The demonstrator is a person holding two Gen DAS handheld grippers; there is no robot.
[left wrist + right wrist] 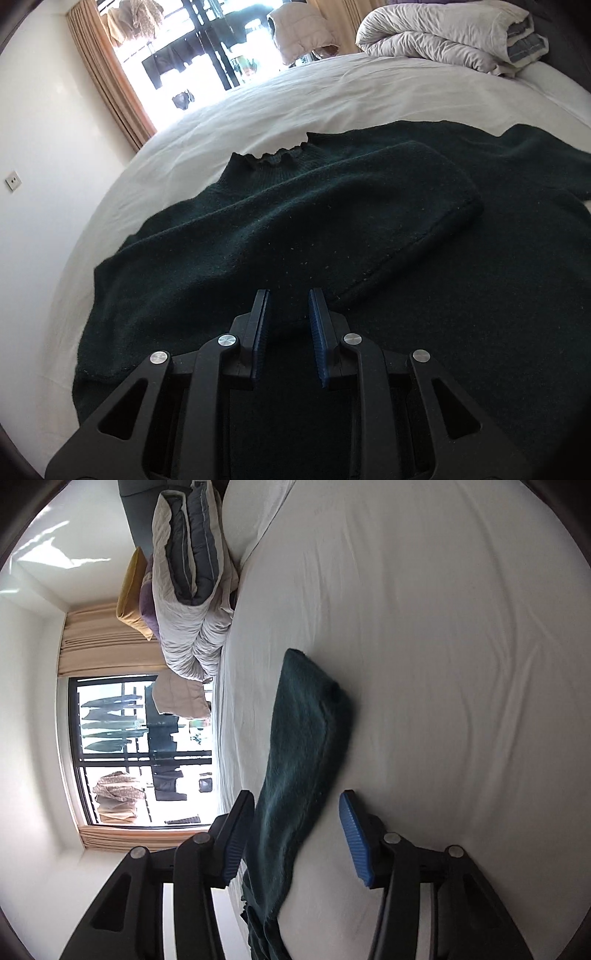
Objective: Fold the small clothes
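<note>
The dark green sweater [369, 240] lies flat on the white bed [332, 99], its frilled collar toward the window-side edge and one sleeve [369, 206] folded across the chest. The left gripper [287, 295] hovers just above the knit, jaws a narrow gap apart with nothing between the blue pads. In the rolled right-wrist view, the right gripper [295, 801] stands open, the other sleeve [306, 746] lying loose between its pads, a rolled duvet [192, 590] at the bed's far end.
</note>
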